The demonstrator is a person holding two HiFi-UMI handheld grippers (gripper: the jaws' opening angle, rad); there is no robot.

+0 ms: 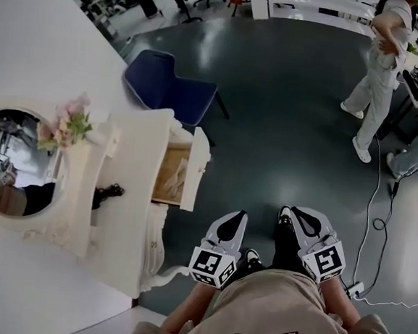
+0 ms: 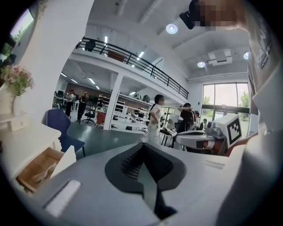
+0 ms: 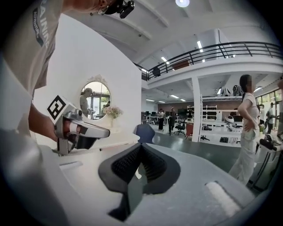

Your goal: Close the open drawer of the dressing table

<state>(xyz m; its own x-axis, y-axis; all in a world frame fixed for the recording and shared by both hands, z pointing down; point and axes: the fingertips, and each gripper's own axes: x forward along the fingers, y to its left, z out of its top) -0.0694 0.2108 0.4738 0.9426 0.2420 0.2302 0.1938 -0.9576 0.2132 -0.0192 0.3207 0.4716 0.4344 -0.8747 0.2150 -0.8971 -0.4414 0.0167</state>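
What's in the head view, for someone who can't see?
A white dressing table stands at the left, its drawer pulled open. Below, a person holds the left claw and right claw, both shut, apart from the drawer. A blue chair stands beyond.

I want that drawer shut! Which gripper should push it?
Probably the left gripper: in the head view it sits nearer the open drawer; the right gripper is farther off. Both are shut and empty.
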